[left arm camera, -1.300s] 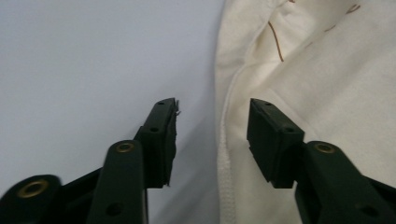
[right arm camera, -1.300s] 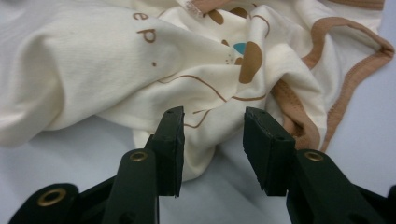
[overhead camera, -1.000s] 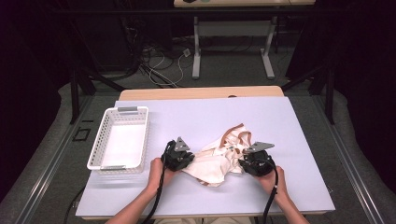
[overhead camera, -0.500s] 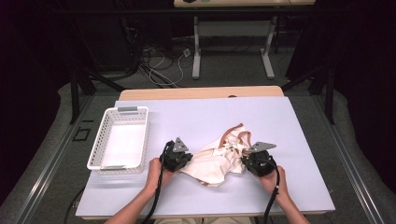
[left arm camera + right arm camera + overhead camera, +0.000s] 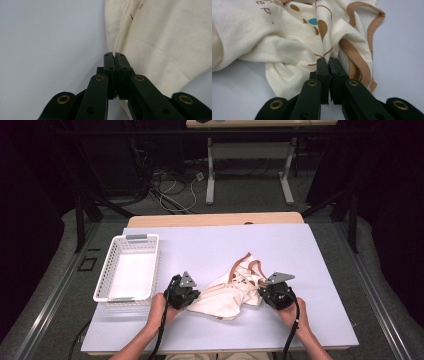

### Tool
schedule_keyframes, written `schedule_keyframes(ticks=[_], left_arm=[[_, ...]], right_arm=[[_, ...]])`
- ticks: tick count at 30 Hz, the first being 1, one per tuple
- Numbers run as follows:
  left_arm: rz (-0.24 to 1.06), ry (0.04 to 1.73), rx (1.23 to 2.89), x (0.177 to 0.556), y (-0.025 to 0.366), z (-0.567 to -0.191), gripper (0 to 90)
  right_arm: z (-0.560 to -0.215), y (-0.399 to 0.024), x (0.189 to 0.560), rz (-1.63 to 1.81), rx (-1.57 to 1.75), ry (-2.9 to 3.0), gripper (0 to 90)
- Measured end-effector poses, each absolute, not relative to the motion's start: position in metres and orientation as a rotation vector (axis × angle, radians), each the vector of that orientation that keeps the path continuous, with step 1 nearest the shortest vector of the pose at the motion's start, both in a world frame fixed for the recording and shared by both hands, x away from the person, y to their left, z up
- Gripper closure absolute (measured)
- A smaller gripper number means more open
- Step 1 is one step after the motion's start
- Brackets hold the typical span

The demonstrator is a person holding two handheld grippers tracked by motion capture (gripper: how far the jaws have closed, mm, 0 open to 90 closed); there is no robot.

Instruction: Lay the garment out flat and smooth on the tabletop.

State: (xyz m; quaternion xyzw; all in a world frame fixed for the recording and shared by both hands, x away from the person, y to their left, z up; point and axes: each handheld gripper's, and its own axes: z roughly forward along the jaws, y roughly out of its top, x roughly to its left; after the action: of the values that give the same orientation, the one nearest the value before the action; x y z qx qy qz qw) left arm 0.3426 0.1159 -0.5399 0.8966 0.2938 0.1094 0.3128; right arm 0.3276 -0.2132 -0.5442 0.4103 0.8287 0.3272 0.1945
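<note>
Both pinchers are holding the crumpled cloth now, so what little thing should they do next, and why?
Probably lift a little and pull the two hands apart to spread it. The left gripper is shut on the cloth's plain edge, and the right gripper is shut on a fold near the brown trim. The cloth lies bunched and wrinkled on the table between them, so stretching it should smooth it out.

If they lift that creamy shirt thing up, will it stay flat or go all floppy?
Probably floppy: the cream garment already lies crumpled in soft folds. It likely sags between the left hand-held gripper and the right hand-held gripper, since each pinches one edge. It looks thin, so probably light.
</note>
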Motion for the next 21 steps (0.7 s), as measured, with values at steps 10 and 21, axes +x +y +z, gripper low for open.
schedule_keyframes(ticks=[10,21], left_arm=[[0.328,0.768,2.375,0.346,0.109,-0.539,63.0],[0.403,0.716,2.343,0.356,0.09,-0.542,43.2]], right_arm=[[-0.545,-0.214,0.331,0.902,1.162,2.33,83.4],[-0.543,-0.215,0.332,0.931,1.164,2.329,76.0]])
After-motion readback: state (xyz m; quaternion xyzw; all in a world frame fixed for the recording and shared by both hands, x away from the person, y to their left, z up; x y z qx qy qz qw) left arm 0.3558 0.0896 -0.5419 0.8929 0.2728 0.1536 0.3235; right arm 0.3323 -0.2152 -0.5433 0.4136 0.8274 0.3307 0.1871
